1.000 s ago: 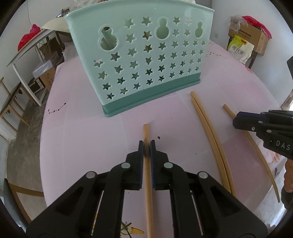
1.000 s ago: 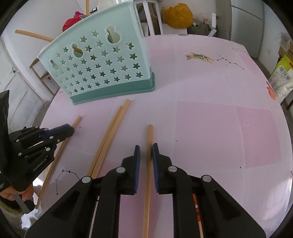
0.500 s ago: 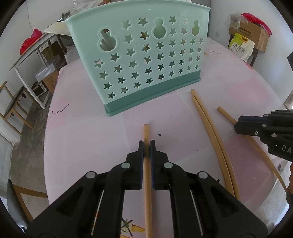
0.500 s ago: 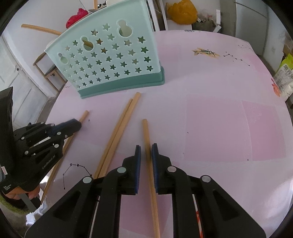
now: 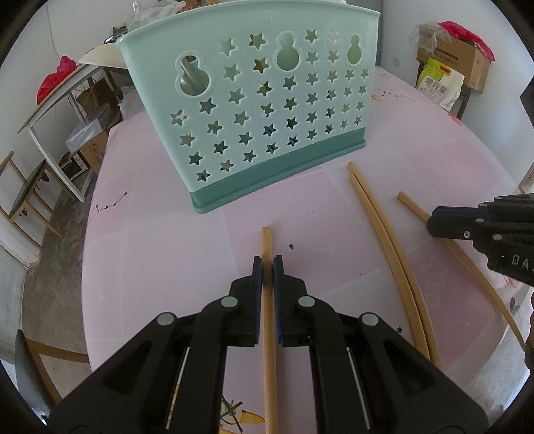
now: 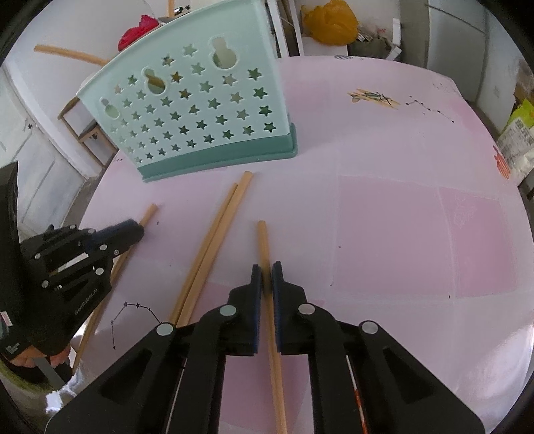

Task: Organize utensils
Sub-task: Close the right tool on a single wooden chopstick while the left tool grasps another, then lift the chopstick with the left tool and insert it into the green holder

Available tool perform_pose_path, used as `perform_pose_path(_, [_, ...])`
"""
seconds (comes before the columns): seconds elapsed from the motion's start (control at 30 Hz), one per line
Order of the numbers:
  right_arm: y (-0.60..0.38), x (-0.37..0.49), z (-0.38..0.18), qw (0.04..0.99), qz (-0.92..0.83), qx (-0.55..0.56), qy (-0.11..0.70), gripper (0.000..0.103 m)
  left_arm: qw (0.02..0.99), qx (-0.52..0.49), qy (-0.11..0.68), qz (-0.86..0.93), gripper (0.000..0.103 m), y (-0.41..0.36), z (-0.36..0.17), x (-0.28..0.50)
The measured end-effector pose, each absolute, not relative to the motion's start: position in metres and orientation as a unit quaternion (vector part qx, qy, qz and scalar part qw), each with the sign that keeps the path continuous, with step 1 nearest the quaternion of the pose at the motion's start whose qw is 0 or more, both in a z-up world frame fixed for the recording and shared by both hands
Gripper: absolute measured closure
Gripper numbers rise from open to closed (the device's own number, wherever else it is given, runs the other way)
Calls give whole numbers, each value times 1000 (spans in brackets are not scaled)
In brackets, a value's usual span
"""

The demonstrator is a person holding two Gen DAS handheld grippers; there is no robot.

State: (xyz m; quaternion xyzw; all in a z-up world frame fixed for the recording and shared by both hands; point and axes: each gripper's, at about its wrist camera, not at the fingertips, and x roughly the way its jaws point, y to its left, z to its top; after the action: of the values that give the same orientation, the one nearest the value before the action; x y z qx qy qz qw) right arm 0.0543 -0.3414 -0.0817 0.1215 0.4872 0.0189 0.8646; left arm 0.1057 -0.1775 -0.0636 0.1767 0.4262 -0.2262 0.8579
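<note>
A mint green utensil holder [image 5: 263,110] with star holes stands on the pink table [image 5: 160,253]; it also shows in the right wrist view [image 6: 200,117]. My left gripper [image 5: 267,263] is shut on a wooden chopstick [image 5: 267,240] that points toward the holder. My right gripper [image 6: 267,270] is shut on another wooden chopstick [image 6: 262,240]. A pair of chopsticks [image 5: 383,227] lies on the table between the two grippers, also in the right wrist view [image 6: 217,233]. The right gripper shows at the right of the left wrist view [image 5: 434,220].
The table edge is near on the left, with a floor, a white side table [image 5: 56,110] and chairs beyond. Boxes and bags [image 5: 447,73] stand at the far right. A yellow bag [image 6: 330,23] lies behind the table.
Both grippers have lifted slightly and moved closer to the holder with their chopsticks. The right chopstick has tilted to point more left.
</note>
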Motion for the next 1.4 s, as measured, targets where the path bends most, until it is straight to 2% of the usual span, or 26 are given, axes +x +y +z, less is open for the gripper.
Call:
perform_pose_path(0.6, [-362,48,-62,874,26,168,455,97,859,178,423,-226,98,-178,-64,108])
perform_pose_path(0.77, [-367,44,-45,884,35,184,428,97,861,127,430,-242,98,-165,-59,120])
perform_pose_path(1.1, [-378,37,-18,898,36,207,387,97,893,-11,324,-311,98,-103,22,121])
perform_pose_path(1.4, [-380,34,-17,899,36,214,381,97,910,-67,215,-349,98,-75,99,119])
